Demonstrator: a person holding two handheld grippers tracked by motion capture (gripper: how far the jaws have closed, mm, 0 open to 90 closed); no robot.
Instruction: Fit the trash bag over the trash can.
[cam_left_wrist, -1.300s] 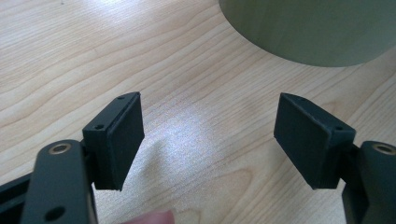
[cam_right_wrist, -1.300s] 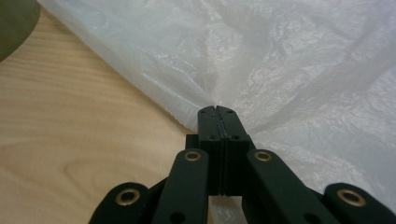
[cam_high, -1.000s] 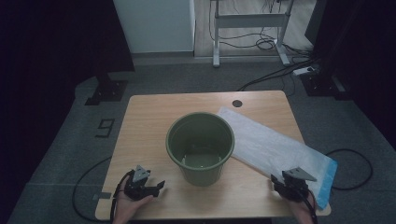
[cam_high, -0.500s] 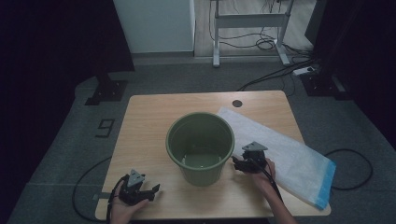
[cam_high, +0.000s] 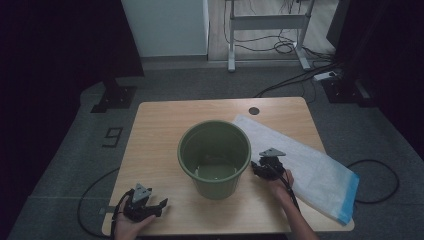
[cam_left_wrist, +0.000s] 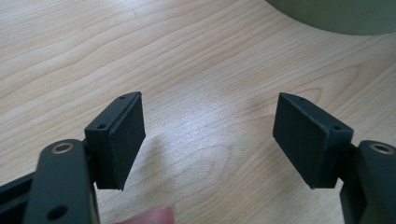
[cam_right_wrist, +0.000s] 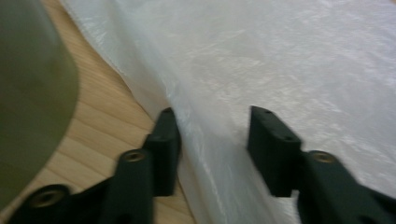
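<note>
The right gripper (cam_high: 266, 167) is closing its jaws astride the near edge of the white plastic bag (cam_high: 305, 160); they have just been closing, with a fold of film between them, but the pads (cam_right_wrist: 164, 144) are not yet pressing, so it counts as apart. The bag is lying flat beneath and beyond this claw, on the wooden table (cam_high: 160, 130). The green bucket (cam_high: 215, 157) is standing just to its left, probably waiting to be lined, which explains seizing the edge closest to it. The left gripper (cam_high: 142, 204) is resting near the table's front edge, jaws wide apart over bare wood, the bucket ahead and to its right.
</note>
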